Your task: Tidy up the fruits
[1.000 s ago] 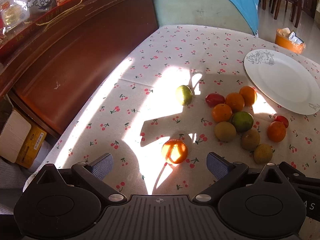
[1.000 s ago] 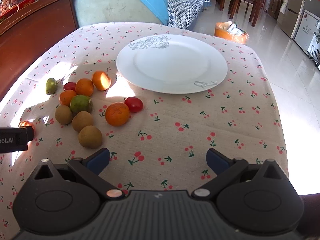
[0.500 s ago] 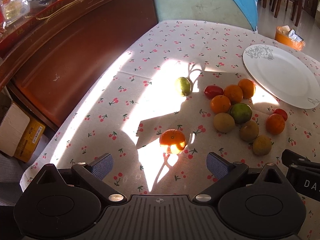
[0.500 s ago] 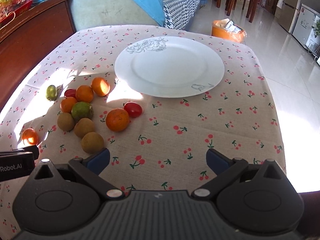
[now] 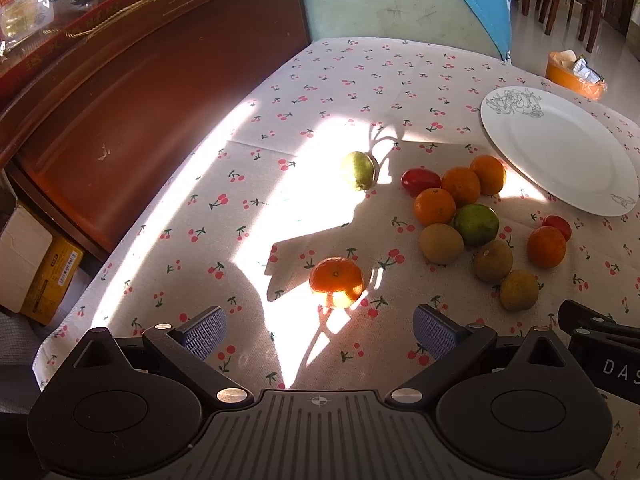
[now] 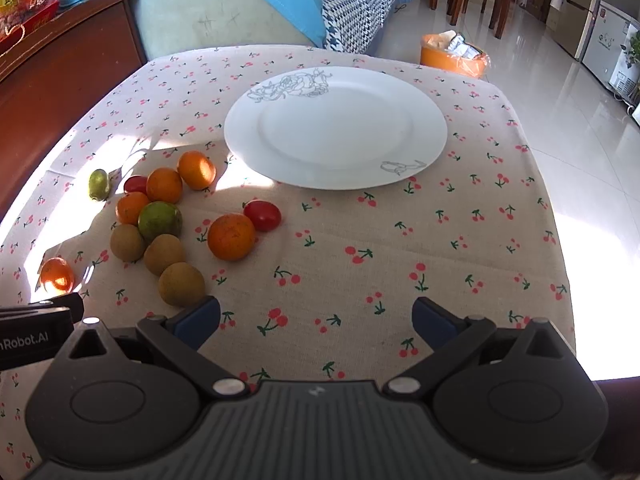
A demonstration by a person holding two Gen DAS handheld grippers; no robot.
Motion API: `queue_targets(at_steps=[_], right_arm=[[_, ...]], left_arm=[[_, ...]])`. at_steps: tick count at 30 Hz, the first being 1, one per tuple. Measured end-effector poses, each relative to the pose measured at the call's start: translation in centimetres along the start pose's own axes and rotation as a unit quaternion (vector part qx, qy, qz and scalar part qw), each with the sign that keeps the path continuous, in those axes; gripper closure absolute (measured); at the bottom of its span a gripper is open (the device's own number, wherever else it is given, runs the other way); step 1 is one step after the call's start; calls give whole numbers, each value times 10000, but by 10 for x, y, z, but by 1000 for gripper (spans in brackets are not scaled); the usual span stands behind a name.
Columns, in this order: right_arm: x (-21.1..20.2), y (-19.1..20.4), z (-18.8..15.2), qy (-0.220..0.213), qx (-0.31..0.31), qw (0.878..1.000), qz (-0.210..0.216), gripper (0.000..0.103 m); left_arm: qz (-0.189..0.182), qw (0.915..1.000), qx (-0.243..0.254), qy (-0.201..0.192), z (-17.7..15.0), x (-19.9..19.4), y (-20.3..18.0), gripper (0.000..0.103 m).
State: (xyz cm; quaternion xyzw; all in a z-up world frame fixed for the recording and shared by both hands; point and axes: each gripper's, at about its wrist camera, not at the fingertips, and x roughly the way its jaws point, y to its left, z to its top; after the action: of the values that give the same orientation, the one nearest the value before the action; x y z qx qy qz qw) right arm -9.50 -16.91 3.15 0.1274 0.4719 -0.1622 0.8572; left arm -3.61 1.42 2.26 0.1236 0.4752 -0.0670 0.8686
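- Left tongs [image 5: 320, 326]: spread wide, nothing between the blue ribbed pads [image 5: 206, 330]. They hang low over the near left part of the surface.
- Right tongs [image 6: 316, 316]: spread wide and empty, over bare cloth near the front edge.
- Nearest fruit to the left tongs: a lone orange [image 5: 337, 282], lying in a sun patch just ahead of the open jaws and apart from the rest.
- Handling, as judged: the orange is round, firm, fairly light, with a pebbled rind that should give fair friction. Close across its widest middle; a round fruit may roll if nudged off centre.
- Fruit cluster [image 5: 466, 216]: oranges, one green citrus, brown matte fruits, right of centre and touching one another. The two glossy red tomatoes [image 6: 262, 215] look smooth and soft; light pressure is advised.
- A small green fruit [image 5: 358, 170] lies alone, farther out.
- Plate [image 6: 420, 120]: white, glazed, shallow, empty, at the far right; hard and likely slippery.
- Surface [image 6: 460, 240]: covered by a woven cherry-print cloth.
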Motion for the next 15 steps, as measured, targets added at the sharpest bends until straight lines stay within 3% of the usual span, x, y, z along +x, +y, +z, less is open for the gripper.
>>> queue_targets(at_steps=[15], right_arm=[[0, -4, 0, -26, 110, 9995, 295, 9]], left_arm=[[-28, 9996, -293, 44, 1, 3, 13, 2]])
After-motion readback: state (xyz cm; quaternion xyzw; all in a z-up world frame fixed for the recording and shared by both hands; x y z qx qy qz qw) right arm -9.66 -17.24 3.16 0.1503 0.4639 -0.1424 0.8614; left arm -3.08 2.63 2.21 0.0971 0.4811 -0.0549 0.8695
